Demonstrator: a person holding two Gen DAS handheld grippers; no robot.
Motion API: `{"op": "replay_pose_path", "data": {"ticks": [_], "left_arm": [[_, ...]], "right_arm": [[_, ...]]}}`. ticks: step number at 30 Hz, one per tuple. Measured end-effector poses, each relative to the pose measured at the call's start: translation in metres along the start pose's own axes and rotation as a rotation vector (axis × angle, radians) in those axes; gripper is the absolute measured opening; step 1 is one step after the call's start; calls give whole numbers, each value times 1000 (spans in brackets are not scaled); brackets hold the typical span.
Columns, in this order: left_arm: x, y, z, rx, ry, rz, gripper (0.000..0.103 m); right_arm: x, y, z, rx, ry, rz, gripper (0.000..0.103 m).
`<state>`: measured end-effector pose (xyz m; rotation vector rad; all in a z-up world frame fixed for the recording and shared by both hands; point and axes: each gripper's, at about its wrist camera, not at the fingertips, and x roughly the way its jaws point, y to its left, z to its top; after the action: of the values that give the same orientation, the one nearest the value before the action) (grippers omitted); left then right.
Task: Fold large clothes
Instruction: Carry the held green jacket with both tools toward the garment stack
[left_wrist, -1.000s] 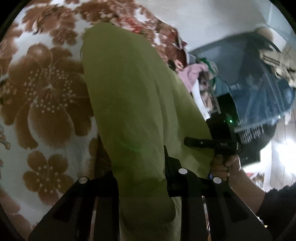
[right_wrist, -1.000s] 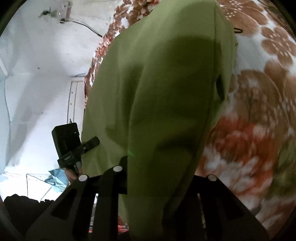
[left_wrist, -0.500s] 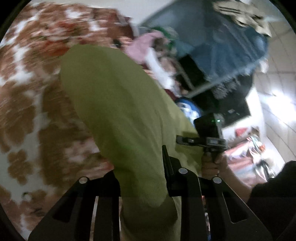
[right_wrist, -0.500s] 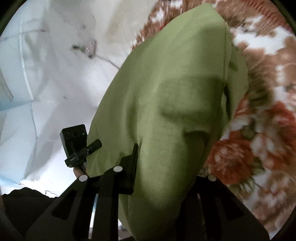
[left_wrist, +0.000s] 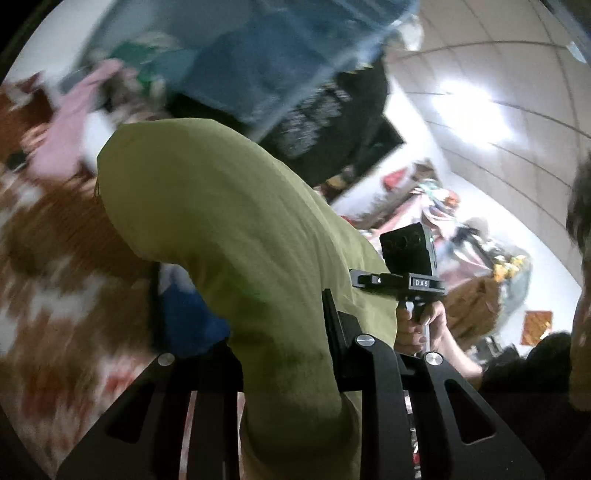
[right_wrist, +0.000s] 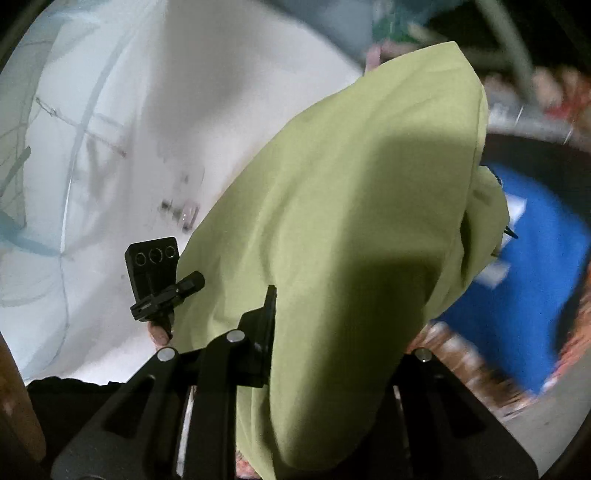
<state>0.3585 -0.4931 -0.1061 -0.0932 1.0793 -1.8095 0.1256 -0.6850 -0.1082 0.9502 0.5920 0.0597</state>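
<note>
A large olive-green garment (left_wrist: 229, 229) hangs lifted in the air between both grippers. My left gripper (left_wrist: 284, 332) is shut on one end of it, cloth bulging out between its fingers. In the right wrist view the same green garment (right_wrist: 351, 206) fills the middle, and my right gripper (right_wrist: 332, 332) is shut on its other end, with its right finger hidden under the cloth. Each view shows the other gripper held in a hand beside the cloth: the right one (left_wrist: 402, 280), the left one (right_wrist: 162, 291).
Below lies a bed cover with brown flowers (left_wrist: 48, 266). A blue item (right_wrist: 524, 288) sits on it under the garment. A pile of clothes with a pink piece (left_wrist: 70, 129) and a blue netted frame (left_wrist: 266, 55) stand behind. A white wall (right_wrist: 155, 110) is on the left.
Both grippers have risen and swung away from the bed with the green garment, which now hangs clear of the cover. The views have tilted up toward the wall and room.
</note>
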Motion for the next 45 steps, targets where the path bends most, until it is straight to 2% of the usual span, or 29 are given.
{"op": "replay_pose_path", "data": {"ticks": [4, 7, 9, 10, 12, 13, 14, 15, 16, 18, 19, 20, 21, 22, 24, 25, 28, 30, 34, 37, 39, 40, 42, 43, 45], "left_arm": [[53, -7, 51, 26, 4, -124, 22], [93, 16, 62, 14, 23, -156, 22], [122, 39, 51, 49, 38, -104, 22], [143, 64, 38, 46, 65, -96, 22], [178, 109, 16, -7, 110, -68, 22], [207, 142, -6, -46, 167, -8, 23], [222, 155, -16, -46, 195, 35, 24], [232, 171, -30, -51, 205, 52, 25], [232, 176, -34, -62, 193, 39, 27], [224, 177, -31, -71, 153, 20, 29], [223, 173, -28, -53, 161, 42, 33], [223, 172, -27, -40, 176, 62, 35], [222, 171, -27, -33, 196, 83, 42], [220, 170, -27, -30, 211, 101, 56], [212, 171, -25, -18, 235, 165, 75], [209, 170, -24, -12, 242, 172, 78], [195, 170, -22, 12, 261, 221, 87], [181, 168, -28, 36, 264, 248, 90], [153, 169, -44, 55, 220, 349, 90], [136, 160, -37, 51, 177, 407, 90], [128, 146, -27, 82, 142, 410, 90], [127, 139, -19, 104, 122, 416, 91], [136, 121, 2, 154, 89, 437, 95], [147, 111, 15, 190, 71, 453, 96], [167, 98, 31, 236, 47, 494, 97]], "right_arm": [[-65, -10, 34, -25, -111, -54, 20], [-78, -51, 45, 14, -142, -76, 20], [-48, -86, 41, 12, -125, -103, 20], [-42, -108, 38, 17, -108, -121, 20], [-13, -166, 27, 91, -64, -140, 21], [7, -198, 21, 105, -26, -193, 21], [22, -220, 15, 102, -2, -233, 22], [33, -241, 9, 125, 5, -236, 24], [38, -250, 9, 152, -1, -220, 27], [38, -248, 11, 149, -24, -183, 30], [45, -236, 14, 139, -25, -185, 33], [35, -243, 12, 131, -17, -198, 37], [34, -244, 9, 130, -9, -212, 47], [32, -248, 6, 129, 2, -244, 57], [22, -253, -4, 136, 21, -288, 63], [13, -258, -7, 140, 26, -313, 72], [-15, -273, -15, 158, 31, -410, 87], [-33, -282, -23, 163, 40, -465, 87], [-71, -291, -29, 141, 39, -749, 84], [-87, -258, -28, 155, -81, -663, 84], [-82, -225, -5, 86, -141, -660, 87], [-85, -224, -1, 66, -154, -667, 89], [-67, -207, 26, 0, -183, -737, 90], [-53, -198, 44, -41, -206, -814, 90], [-30, -191, 73, -62, -218, -904, 93]]}}
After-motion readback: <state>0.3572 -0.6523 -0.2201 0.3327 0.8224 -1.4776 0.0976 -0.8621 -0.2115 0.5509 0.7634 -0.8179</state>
